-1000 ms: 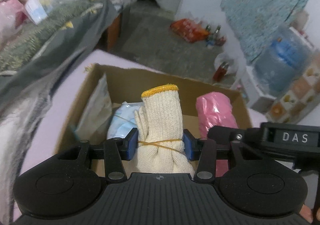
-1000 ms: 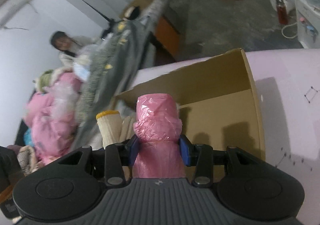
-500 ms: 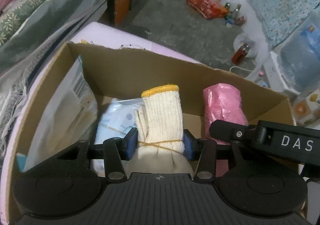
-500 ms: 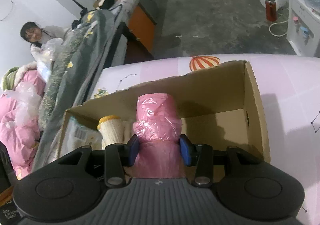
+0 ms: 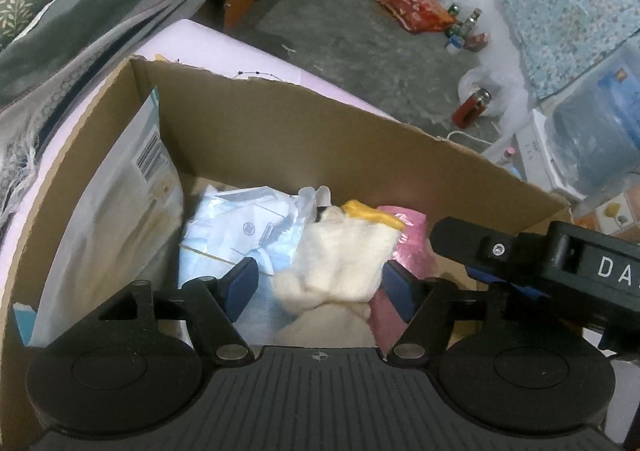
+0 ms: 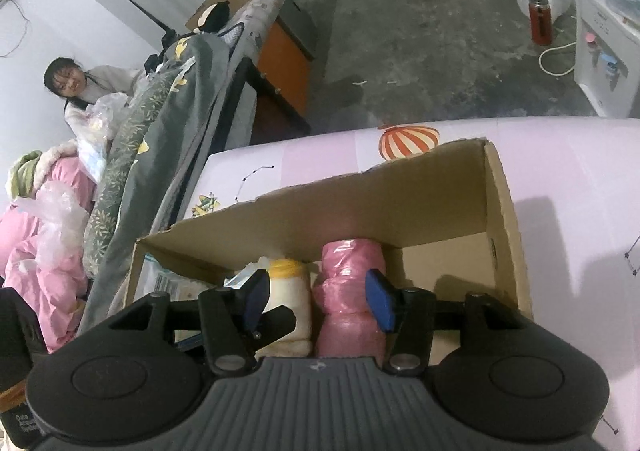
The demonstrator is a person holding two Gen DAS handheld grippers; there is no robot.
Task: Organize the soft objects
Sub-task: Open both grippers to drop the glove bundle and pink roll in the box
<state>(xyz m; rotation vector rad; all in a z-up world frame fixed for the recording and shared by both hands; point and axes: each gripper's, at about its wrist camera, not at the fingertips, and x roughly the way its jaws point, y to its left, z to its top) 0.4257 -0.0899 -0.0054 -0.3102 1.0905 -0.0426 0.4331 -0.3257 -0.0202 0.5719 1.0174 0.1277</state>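
A cream knitted glove bundle (image 5: 340, 263) with a yellow cuff lies tipped over inside the cardboard box (image 5: 280, 131). It sits between the pads of my left gripper (image 5: 320, 287), whose jaws are opening and stand clear of it on both sides. A pink plastic bag roll (image 6: 352, 291) stands upright in the box (image 6: 400, 203) beside the glove bundle (image 6: 288, 291). My right gripper (image 6: 318, 301) has its jaws opening around the roll, and the left pad is well off it.
A light-blue pack of masks (image 5: 240, 235) and a white mailer bag (image 5: 112, 231) fill the box's left side; its right end shows bare floor. The box rests on a pink sheet (image 6: 580, 179). A grey quilt (image 5: 100, 3) hangs to the left. A person (image 6: 80, 87) sits far left.
Both grippers dropped into the box and their jaws spread. The glove bundle left the left pads and tipped over. The pink roll now stands loose between the right pads.
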